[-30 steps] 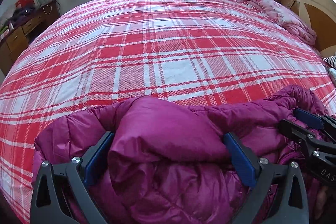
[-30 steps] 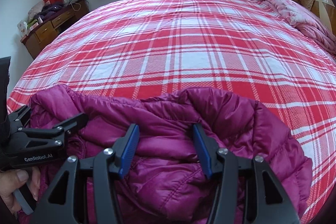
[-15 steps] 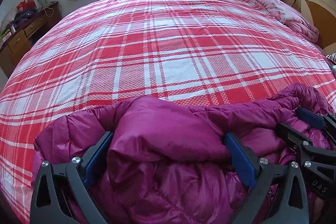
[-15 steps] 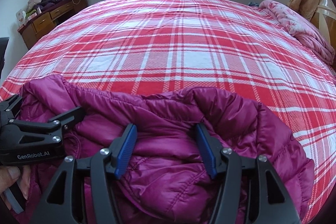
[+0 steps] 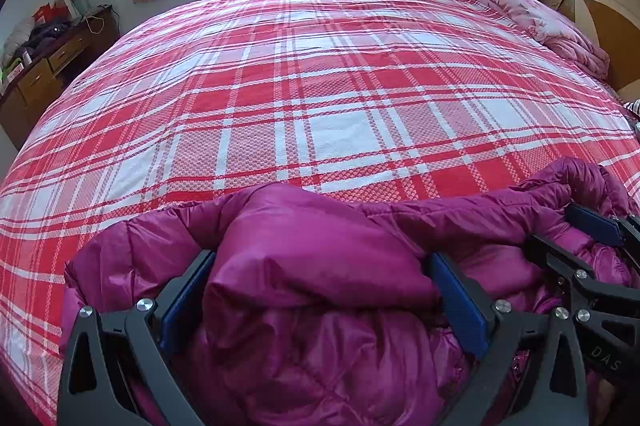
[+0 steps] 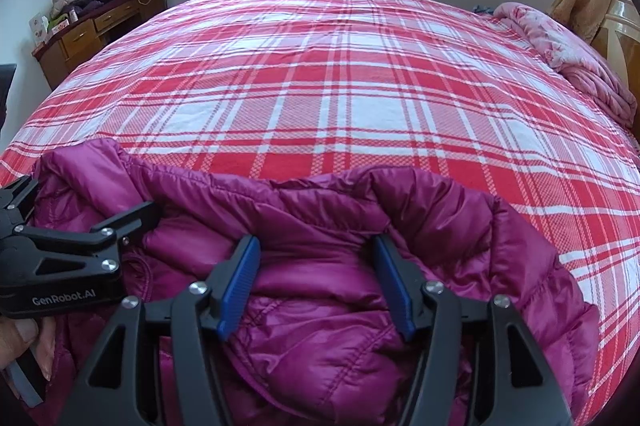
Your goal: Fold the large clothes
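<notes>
Magenta puffer jacket [image 5: 320, 266] bunched low in frame on the plaid bed [image 5: 320, 86] — left gripper [image 5: 320, 298] and right gripper [image 6: 316, 286] each clamping a puffy fold.

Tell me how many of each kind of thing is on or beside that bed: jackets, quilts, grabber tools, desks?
Puffy magenta jacket: 1
Pink floral quilt bunched by the headboard: 1
Grabber tools, left gripper and right gripper: 2
Wooden desk with clutter: 1
Total: 5
</notes>
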A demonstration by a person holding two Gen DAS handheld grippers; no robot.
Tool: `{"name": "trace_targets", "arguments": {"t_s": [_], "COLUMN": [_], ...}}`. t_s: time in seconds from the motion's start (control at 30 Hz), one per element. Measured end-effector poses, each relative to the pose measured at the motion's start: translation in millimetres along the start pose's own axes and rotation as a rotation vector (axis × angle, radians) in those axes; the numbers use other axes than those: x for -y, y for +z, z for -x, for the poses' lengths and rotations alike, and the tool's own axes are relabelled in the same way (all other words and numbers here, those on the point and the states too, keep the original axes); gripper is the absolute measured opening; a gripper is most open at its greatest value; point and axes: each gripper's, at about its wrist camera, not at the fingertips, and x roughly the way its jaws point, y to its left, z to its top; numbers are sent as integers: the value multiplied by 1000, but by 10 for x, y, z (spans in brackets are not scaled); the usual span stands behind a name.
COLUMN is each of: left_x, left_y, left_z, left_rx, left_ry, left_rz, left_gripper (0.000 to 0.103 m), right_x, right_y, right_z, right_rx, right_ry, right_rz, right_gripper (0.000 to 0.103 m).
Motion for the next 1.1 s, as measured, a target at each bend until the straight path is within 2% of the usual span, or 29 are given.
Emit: {"name": "trace_targets", "arguments": {"t_s": [0.57, 0.73, 0.8, 0.87, 0.93, 1.03, 1.1], "left_x": [20, 7, -31, -81, -137, -261, -368], "left_y": [8, 76, 113, 115, 80, -106, -363], "left_z": [-20, -57, -4, 253, 569, 1099, 1476], "left_rx": [-4, -34, -61, -12, 59, 125, 148], "left_ry": [18, 5, -14, -23, -69, -120, -157], "left_rz": [-9, -10, -12, 4, 22, 49, 71], "left_gripper": [102, 102, 102, 102, 102, 102, 102], "right_x": [-44, -48, 25, 147, 274, 438, 555], "right_y": [4, 83, 127, 120, 51, -190, -465], "right_z": [-24, -21, 95, 305, 551, 955, 1242], "right_rx": [-17, -51, -66, -25, 17, 42, 29], "right_ry": [-28, -13, 29, 54, 61, 95, 114], "right_rz": [30, 61, 63, -8, -67, -112, -128], "right_gripper": [64, 65, 65, 67, 81, 82, 82]}}
